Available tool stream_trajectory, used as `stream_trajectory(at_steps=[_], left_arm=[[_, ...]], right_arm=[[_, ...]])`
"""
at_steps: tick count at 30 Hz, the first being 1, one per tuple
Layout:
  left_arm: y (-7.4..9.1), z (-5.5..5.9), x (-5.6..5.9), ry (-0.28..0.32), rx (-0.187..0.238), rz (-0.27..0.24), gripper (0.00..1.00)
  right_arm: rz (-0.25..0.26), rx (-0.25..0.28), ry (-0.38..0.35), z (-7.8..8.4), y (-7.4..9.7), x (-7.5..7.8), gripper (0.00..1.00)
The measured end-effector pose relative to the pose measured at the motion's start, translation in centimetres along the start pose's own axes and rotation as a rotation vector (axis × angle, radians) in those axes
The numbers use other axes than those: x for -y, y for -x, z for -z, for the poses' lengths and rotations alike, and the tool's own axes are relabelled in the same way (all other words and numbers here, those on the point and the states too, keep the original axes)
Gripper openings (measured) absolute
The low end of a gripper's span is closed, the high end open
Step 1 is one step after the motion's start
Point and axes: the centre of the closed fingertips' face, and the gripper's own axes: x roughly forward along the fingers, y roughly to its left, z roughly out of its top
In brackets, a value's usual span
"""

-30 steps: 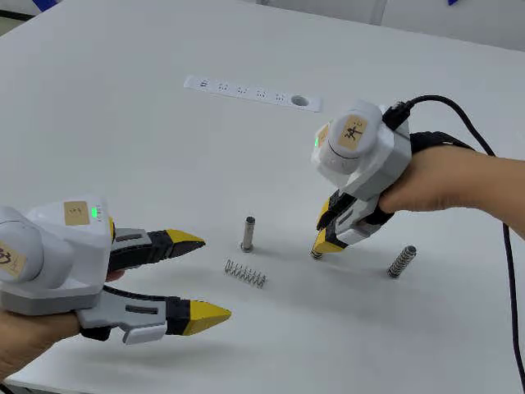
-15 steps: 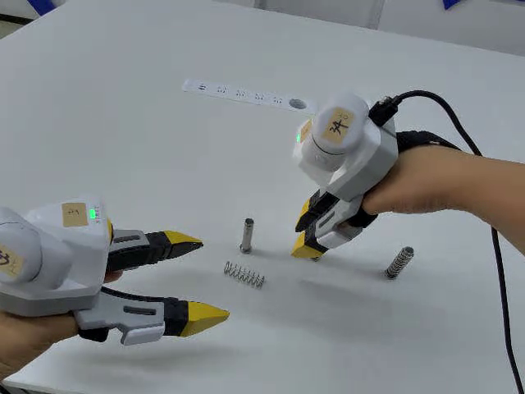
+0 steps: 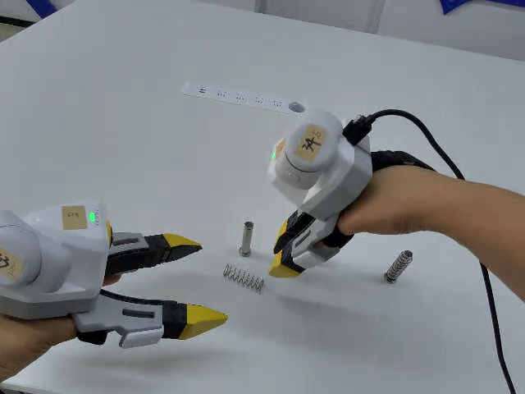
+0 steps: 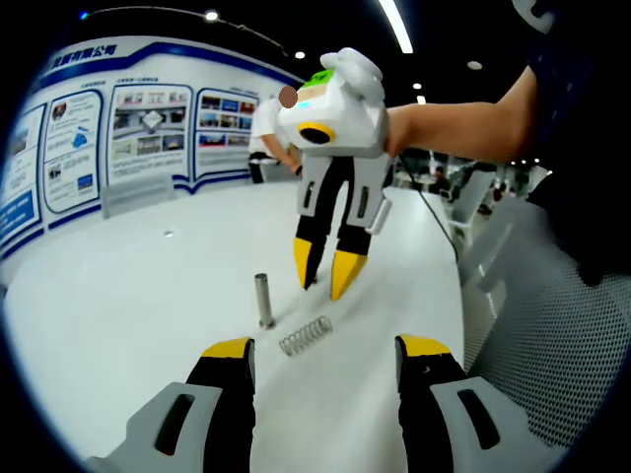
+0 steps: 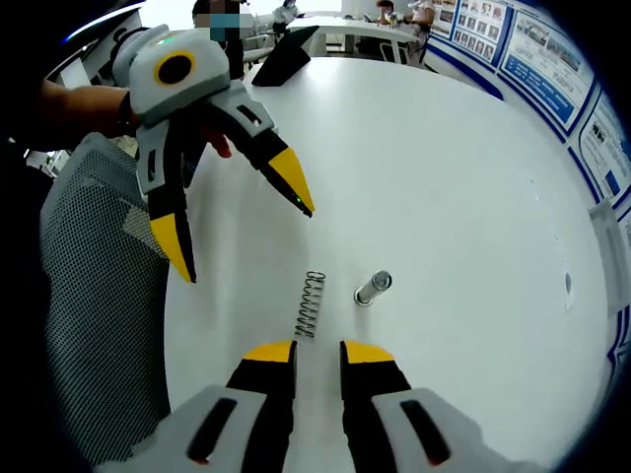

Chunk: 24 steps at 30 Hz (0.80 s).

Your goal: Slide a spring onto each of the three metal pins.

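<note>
A: While both tools hang over the tabletop (image 3: pixel 123 123), which step would you say is in hand?

B: Fetching the second spring, I'd judge. The left tool (image 3: pixel 212 279) hovers low at the near left, jaws spread wide and empty. The right tool (image 3: pixel 277 258) points steeply down, with only a narrow gap between its jaws, pinching nothing.

A: And the parts?

B: A power strip (image 3: pixel 246 97) lies well back, out of the way. The bare pin (image 3: pixel 246 238) stands upright near the middle. The loose spring (image 3: pixel 244 277) lies flat just in front of it, not touching it. The right tool's tips are just beside the spring's right end, above the surface. Off to the right, the dressed pin (image 3: pixel 399 266) already carries its spring.

A: The third pin?

B: I can't make it out; it may sit behind the right tool.

A: So what does the next move call for?

B: Probably widening the right jaws enough to straddle the coil, lowering onto it, and pinching lightly so the wire doesn't squash or flick away. Then the spring must be lifted, turned upright, and lined up with the bare pin's top before sliding down.

A: Risk?

B: That pin looks free-standing, so a sideways nudge could topple it. The left tool is near enough to steady it.
</note>
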Motion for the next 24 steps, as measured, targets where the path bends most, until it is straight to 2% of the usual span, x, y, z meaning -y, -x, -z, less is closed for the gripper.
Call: stream_trajectory(at_steps=[9,24], left_arm=[[0.1,0.0,0.0,-0.001,-0.003,-0.001,0.58],[0.1,0.2,0.0,0.001,-0.010,-0.001,0.58]], right_arm=[[-0.001,-0.006,-0.010,-0.3,-1.8,-0.8,0.16],[0.028,-0.025,-0.018,0.4,-3.4,-0.7,0.13]])
